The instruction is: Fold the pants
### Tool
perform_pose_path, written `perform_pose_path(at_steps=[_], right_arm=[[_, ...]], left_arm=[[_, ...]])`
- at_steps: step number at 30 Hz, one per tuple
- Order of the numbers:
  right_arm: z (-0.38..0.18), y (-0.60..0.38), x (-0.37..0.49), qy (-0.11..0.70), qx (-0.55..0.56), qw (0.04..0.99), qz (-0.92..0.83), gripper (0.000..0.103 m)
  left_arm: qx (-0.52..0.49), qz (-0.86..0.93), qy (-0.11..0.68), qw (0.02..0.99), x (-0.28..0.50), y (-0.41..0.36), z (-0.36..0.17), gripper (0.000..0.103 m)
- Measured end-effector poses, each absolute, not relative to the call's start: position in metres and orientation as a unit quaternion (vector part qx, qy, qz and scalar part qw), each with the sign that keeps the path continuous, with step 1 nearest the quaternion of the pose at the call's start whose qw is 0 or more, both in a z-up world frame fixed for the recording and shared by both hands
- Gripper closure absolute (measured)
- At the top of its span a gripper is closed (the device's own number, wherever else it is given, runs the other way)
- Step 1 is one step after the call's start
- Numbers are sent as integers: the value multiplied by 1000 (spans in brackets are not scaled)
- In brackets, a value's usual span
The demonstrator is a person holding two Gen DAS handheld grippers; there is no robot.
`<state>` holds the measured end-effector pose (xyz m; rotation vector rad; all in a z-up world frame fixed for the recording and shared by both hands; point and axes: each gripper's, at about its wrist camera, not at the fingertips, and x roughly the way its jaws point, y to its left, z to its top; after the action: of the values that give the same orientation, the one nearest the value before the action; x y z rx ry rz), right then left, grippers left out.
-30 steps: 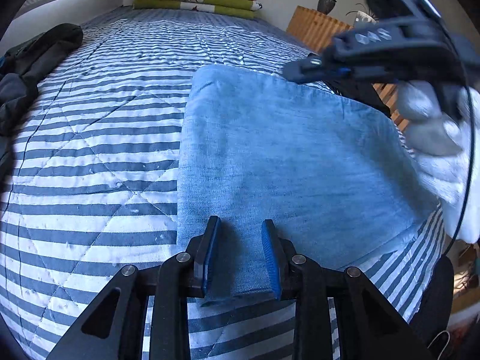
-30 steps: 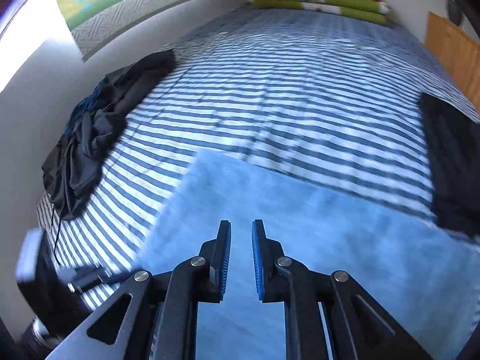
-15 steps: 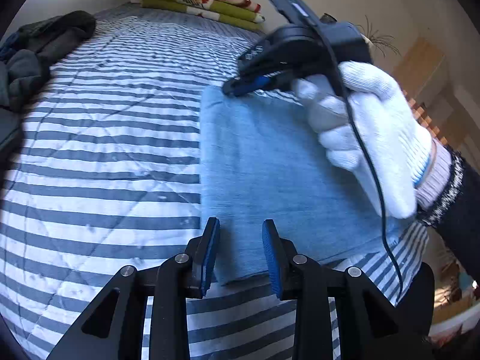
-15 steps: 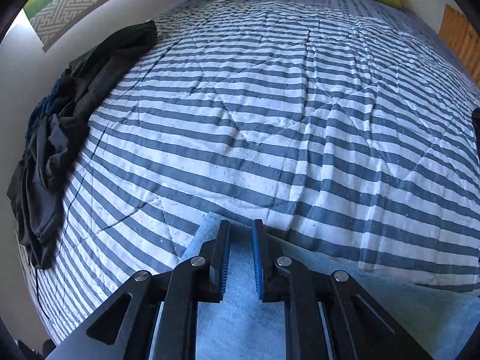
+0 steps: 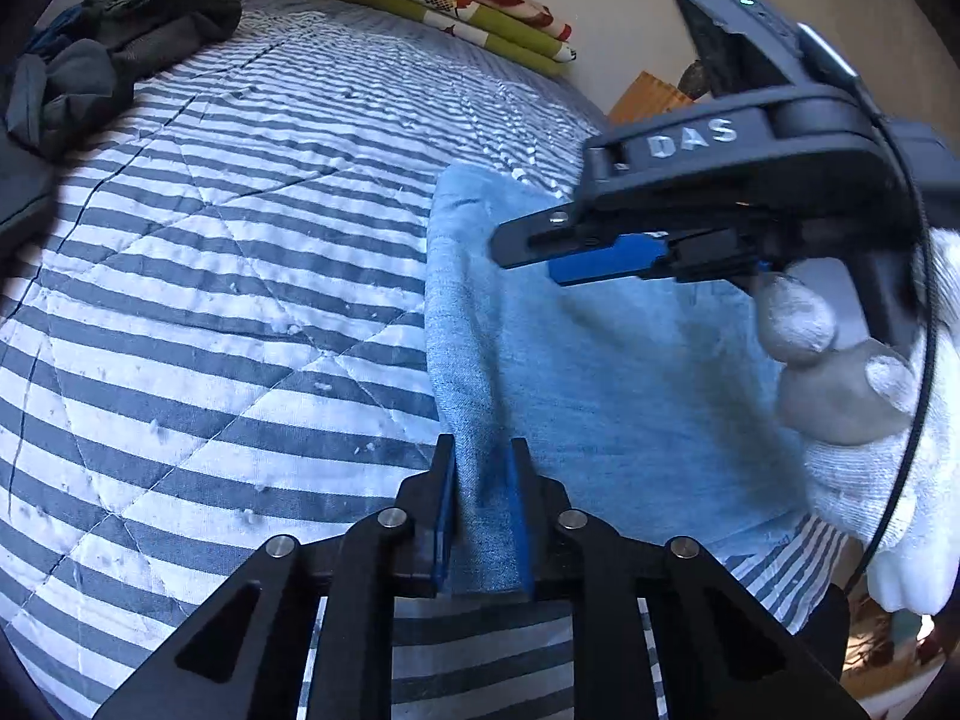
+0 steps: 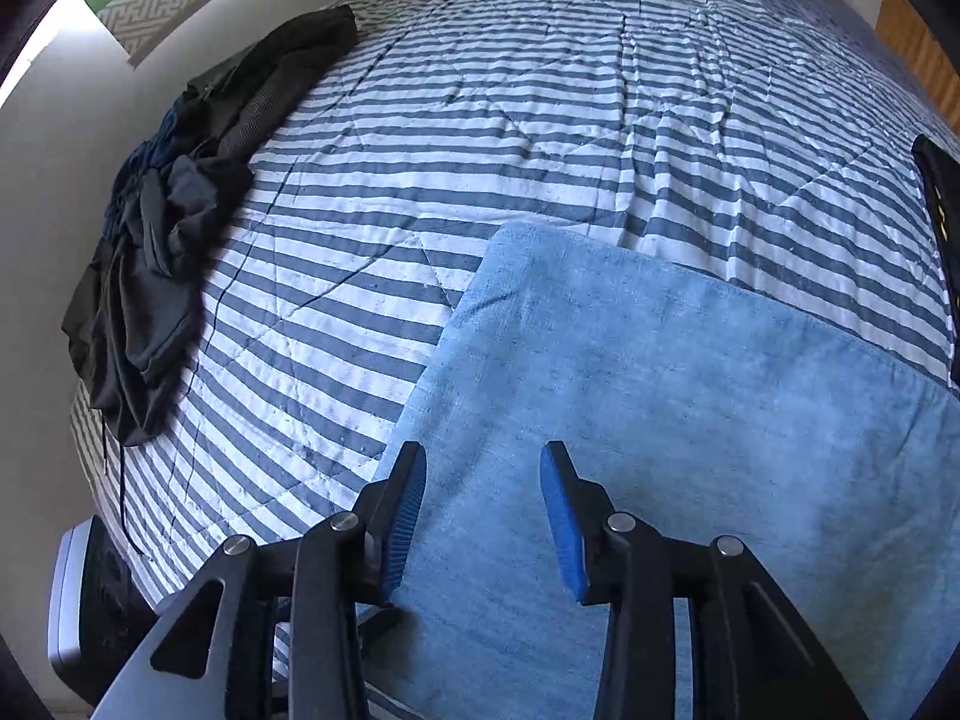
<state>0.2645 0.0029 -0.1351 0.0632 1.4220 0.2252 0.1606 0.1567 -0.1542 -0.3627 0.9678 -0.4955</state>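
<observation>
From the left wrist camera, the left gripper (image 5: 483, 468) is closing its jaws on the near left corner of the folded pants (image 5: 606, 372), with a ridge of light blue denim bunched up between the blue pads, which press on it from both sides. The pants lie flat on the striped quilt (image 5: 228, 276), toward the right near part of the bed. Above the far part of the pants hangs the right gripper (image 5: 555, 255), held in a hand in a white glove (image 5: 864, 396); from this side angle its fingers overlap and their gap cannot be judged. Dark clothes (image 5: 108, 60) are piled at the far left of the bed, and folded green and red blankets (image 5: 474, 6) sit at the far end by the wall. From the right wrist camera, the right gripper (image 6: 483, 474) points down over the pants (image 6: 690, 396) near their left edge; its jaws are opening, the pads stand apart above the cloth and pinch nothing. The quilt (image 6: 540, 120) stretches away beyond, with the dark clothes (image 6: 174, 228) heaped along its left edge.
</observation>
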Motion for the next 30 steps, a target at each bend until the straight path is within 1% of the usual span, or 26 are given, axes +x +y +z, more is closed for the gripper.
perform_pose_path(at_steps=[5, 7, 13, 14, 15, 16, 19, 24, 27, 30], right_arm=[[-138, 28, 280, 660, 10, 744, 100, 65], [-138, 39, 283, 665, -17, 740, 100, 55], [-148, 57, 277, 682, -90, 720, 85, 55], [-147, 55, 275, 679, -96, 723, 81, 59], [-145, 52, 273, 677, -96, 726, 77, 73], [-143, 46, 272, 676, -91, 728, 74, 84], [-126, 15, 268, 666, -30, 740, 85, 93], [-71, -45, 247, 627, 37, 772, 93, 96], [-33, -88, 228, 599, 64, 792, 96, 97], [1, -149, 201, 571, 92, 811, 83, 97]], left_arm=[[-160, -253, 433, 850, 153, 149, -139, 93], [-161, -260, 429, 850, 152, 146, -135, 94], [-149, -277, 413, 855, 151, 132, -121, 94], [-152, -278, 412, 854, 151, 131, -119, 94], [-158, -282, 410, 853, 148, 131, -116, 94], [-165, -285, 408, 852, 146, 129, -112, 94], [-179, -299, 398, 849, 142, 120, -97, 94], [-184, -332, 374, 846, 127, 76, -62, 94], [-177, -361, 360, 842, 112, 33, -36, 94], [-148, -390, 347, 840, 100, -19, -10, 94]])
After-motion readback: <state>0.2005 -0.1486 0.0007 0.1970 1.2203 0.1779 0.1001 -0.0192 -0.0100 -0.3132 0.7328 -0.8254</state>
